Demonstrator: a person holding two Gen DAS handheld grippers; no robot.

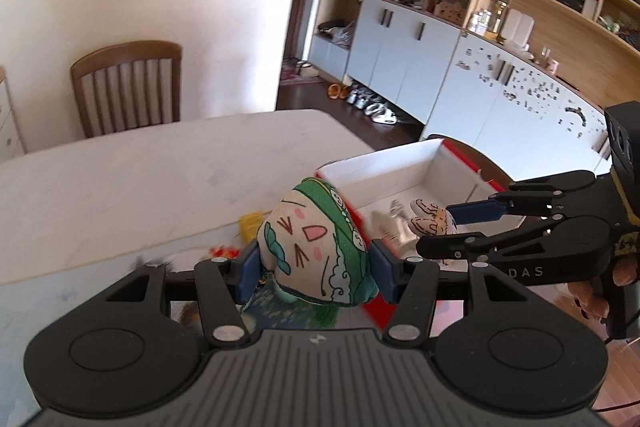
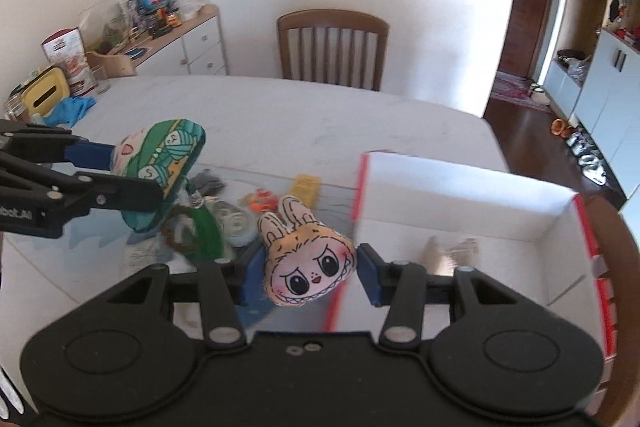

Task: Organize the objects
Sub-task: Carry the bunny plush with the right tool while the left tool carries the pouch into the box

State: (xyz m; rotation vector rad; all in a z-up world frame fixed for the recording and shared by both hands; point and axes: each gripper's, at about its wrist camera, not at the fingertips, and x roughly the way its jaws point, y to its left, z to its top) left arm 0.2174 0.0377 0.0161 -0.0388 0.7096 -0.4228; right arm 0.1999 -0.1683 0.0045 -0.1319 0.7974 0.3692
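Note:
My left gripper (image 1: 314, 269) is shut on a green and cream plush with a cat face (image 1: 316, 247), held above the table; it also shows in the right wrist view (image 2: 160, 163). My right gripper (image 2: 310, 271) is shut on a pink bunny-eared plush face (image 2: 308, 259), seen from the left wrist view (image 1: 434, 223) beside the box. A white box with red sides (image 2: 472, 195) stands open on the table's right; something small and blurred lies inside (image 2: 448, 251).
Small items lie on the white table (image 2: 280, 115): a yellow piece (image 2: 306, 187), an orange piece (image 2: 264, 201), a round clear thing (image 2: 236, 223). A wooden chair (image 2: 332, 47) stands at the far side. A blue cloth and jars (image 2: 68, 107) sit far left.

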